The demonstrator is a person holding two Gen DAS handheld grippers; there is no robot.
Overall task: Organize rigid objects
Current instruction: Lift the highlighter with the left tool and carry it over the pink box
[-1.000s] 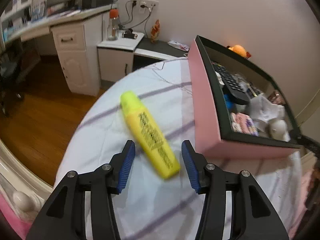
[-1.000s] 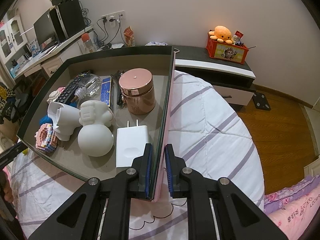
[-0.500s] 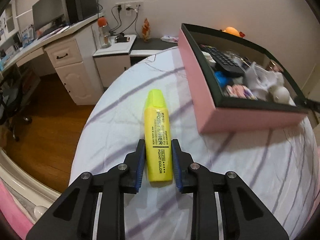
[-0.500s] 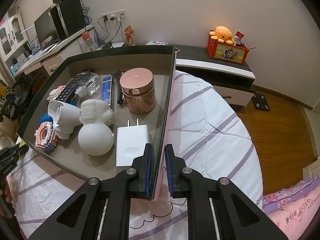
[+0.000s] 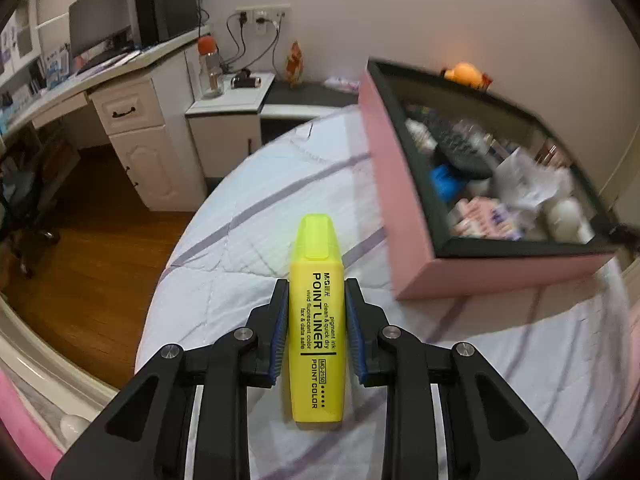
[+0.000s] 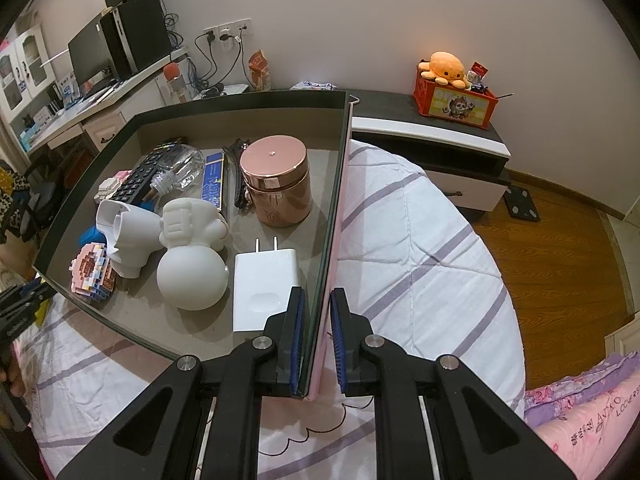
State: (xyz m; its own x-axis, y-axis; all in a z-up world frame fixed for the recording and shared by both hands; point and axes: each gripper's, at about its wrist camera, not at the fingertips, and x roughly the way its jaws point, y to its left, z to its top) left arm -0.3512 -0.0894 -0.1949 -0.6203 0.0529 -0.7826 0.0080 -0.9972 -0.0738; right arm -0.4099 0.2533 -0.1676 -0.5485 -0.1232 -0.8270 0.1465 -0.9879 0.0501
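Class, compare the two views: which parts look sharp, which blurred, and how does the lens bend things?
Left wrist view: yellow highlighter sharp, pink box smeared by blur. Right wrist view: box contents crisp, such as the white charger. Both views: fisheye curving, dark corners.

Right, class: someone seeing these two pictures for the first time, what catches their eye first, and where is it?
First, the yellow highlighter, clamped between the blue pads of the left hand-held gripper over the striped bedsheet. Next, the pink box full of odds and ends, its side wall pinched by the right hand-held gripper. Inside it, the rose-gold jar stands out near the back, beside that wall.
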